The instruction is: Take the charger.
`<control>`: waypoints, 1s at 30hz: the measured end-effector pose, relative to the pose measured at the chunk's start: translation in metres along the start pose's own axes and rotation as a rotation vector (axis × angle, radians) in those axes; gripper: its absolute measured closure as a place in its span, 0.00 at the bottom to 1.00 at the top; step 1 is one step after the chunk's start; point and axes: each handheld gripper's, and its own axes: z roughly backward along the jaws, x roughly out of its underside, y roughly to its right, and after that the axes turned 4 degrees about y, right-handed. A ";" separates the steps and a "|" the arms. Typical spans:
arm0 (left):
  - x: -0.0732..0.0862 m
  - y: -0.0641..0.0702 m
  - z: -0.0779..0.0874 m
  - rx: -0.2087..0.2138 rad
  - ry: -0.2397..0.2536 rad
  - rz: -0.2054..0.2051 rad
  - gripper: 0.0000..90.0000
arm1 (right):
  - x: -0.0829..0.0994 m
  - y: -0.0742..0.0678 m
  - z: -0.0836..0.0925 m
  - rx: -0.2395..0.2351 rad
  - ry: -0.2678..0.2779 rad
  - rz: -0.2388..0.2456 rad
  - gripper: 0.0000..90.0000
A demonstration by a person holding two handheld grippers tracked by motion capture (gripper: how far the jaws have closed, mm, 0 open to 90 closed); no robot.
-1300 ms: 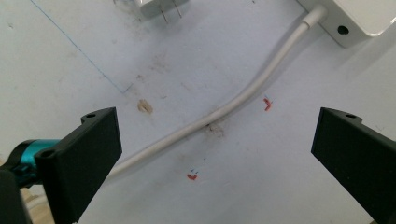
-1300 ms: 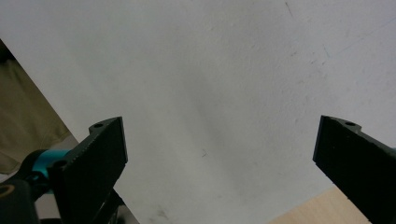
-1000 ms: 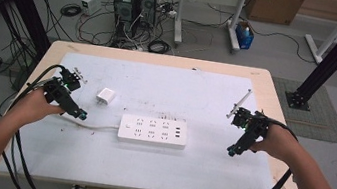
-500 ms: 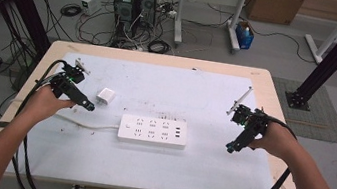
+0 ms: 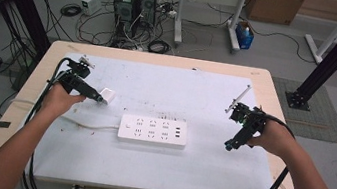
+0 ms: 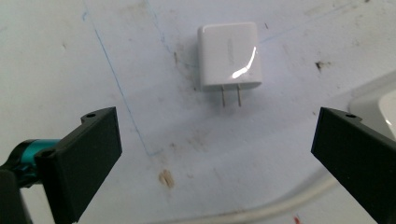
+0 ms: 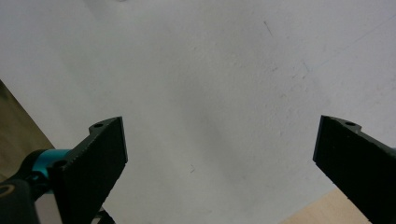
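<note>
A small white plug adapter (image 5: 107,96) lies flat on the white mat, its two metal prongs toward my left gripper (image 5: 100,99), which hovers open just left of it. In the left gripper view the adapter (image 6: 229,56) lies ahead of the wide-apart jaws, and nothing is between them. A white power strip (image 5: 152,131) with several sockets lies at the mat's middle, and its cord (image 5: 93,125) runs off to the left. My right gripper (image 5: 228,145) is open above the bare mat at the right, tips pointing down. Bare mat (image 7: 215,93) is all that lies between its jaws.
The white mat (image 5: 182,91) covers most of a wooden table (image 5: 276,103). The strip's corner (image 6: 380,105) and cord (image 6: 280,205) lie close to the adapter. Black cables trail from both grippers over the table's front edge. Computers and cables sit on the floor beyond.
My left gripper has moved right and forward from the table's left side until its tips are next to the adapter. The right gripper has stayed almost still.
</note>
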 end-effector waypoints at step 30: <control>-0.010 0.000 -0.074 0.021 -0.047 0.086 0.16 | 0.000 0.008 -0.005 -0.007 -0.014 -0.011 0.03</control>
